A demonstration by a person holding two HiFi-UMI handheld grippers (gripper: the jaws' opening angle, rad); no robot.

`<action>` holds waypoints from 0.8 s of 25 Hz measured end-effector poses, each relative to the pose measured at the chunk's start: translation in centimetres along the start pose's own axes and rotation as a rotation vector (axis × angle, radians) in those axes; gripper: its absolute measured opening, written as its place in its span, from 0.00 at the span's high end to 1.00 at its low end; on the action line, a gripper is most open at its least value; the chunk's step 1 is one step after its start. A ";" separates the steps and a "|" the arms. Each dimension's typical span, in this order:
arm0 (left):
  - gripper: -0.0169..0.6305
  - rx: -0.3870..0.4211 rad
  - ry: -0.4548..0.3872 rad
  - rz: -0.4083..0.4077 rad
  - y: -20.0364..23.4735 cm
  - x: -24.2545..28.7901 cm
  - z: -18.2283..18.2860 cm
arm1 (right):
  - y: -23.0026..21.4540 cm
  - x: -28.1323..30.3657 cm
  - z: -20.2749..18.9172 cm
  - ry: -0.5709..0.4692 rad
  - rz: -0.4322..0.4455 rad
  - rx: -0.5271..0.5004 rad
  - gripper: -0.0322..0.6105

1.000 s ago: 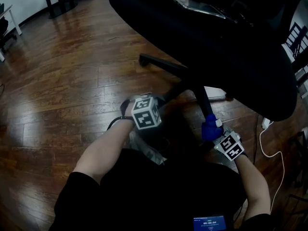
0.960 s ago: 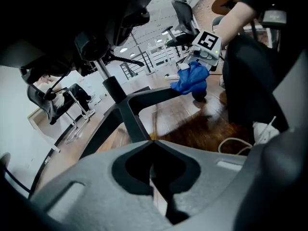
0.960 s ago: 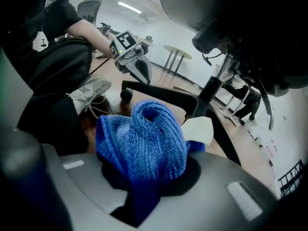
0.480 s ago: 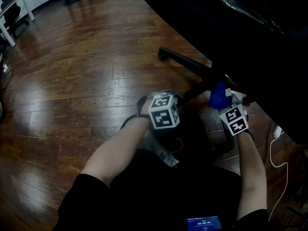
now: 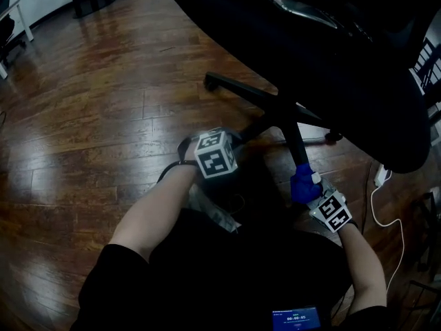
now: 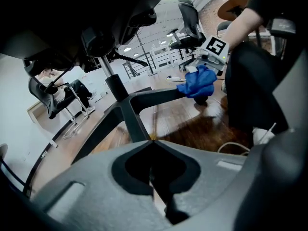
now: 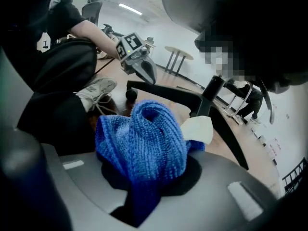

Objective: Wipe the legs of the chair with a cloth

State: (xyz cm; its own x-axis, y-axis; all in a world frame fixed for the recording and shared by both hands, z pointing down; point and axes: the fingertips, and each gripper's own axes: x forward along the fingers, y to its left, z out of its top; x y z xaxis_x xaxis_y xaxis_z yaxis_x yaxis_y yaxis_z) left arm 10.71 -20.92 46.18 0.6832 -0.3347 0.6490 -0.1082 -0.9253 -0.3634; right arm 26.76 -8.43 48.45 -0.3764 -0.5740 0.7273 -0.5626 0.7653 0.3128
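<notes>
Black clothing nearest, with a small lit phone screen [image 5: 298, 317] at the lap. Just beyond, a grey-and-white sneaker [image 5: 215, 214] on the dark brown wooden plank floor [image 5: 89, 123], beside the left forearm.

Next, left gripper [image 6: 151, 146], marker cube uppermost. Jaws pressed together, nothing between them. Points down at the near end of one black chair leg [image 6: 137, 124]; cannot tell whether touching it.

To the right, right gripper [image 5: 308, 187], clamped on a blue knitted cloth [image 7: 144, 138] that bunches up and bulges out past the jaws. Holds the cloth against the outer end of a second black chair leg [image 5: 295, 143], the one running from the hub towards the person. Seen from the left gripper view, wrapped over that leg's tip with a dark blurred castor [image 6: 202, 100] just below.

Beside this, towards the floor's right edge, a thin white cable [image 5: 386, 216] looping away from a white plug [image 5: 380, 176].

Farther on, black star-shaped base of the office chair: central hub [image 5: 281, 111] and column under a wide black padded seat [image 5: 310, 47], which fills the upper right of the head view. From the hub, a long left-reaching leg [image 5: 238, 92] ending in a far-left castor [image 5: 209, 83], and a small right-hand castor [image 5: 334, 136] on the other side.

Farthest, along the floor's far left edge by the white wall, black furniture legs [image 5: 86, 2] and a white table leg [image 5: 22, 26].
</notes>
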 end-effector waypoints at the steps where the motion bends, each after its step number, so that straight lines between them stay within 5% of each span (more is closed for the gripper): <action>1: 0.97 -0.002 0.004 0.001 0.0 0.0 -0.1 | 1.1 -0.7 -1.0 0.008 0.027 0.015 0.83; 11: 0.97 0.036 0.036 0.001 -0.1 0.3 0.1 | -0.4 -0.7 -0.5 -0.034 0.048 0.109 0.83; 20: 0.97 0.021 0.009 -0.010 0.1 0.2 0.3 | -11.5 6.1 9.1 -0.120 -0.198 0.046 0.83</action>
State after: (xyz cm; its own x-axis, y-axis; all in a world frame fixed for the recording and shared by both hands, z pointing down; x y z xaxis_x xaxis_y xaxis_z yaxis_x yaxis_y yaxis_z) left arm 11.06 -21.08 46.10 0.6780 -0.3267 0.6585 -0.0857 -0.9248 -0.3706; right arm 24.22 -23.37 43.71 -0.3384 -0.7442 0.5759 -0.6661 0.6217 0.4120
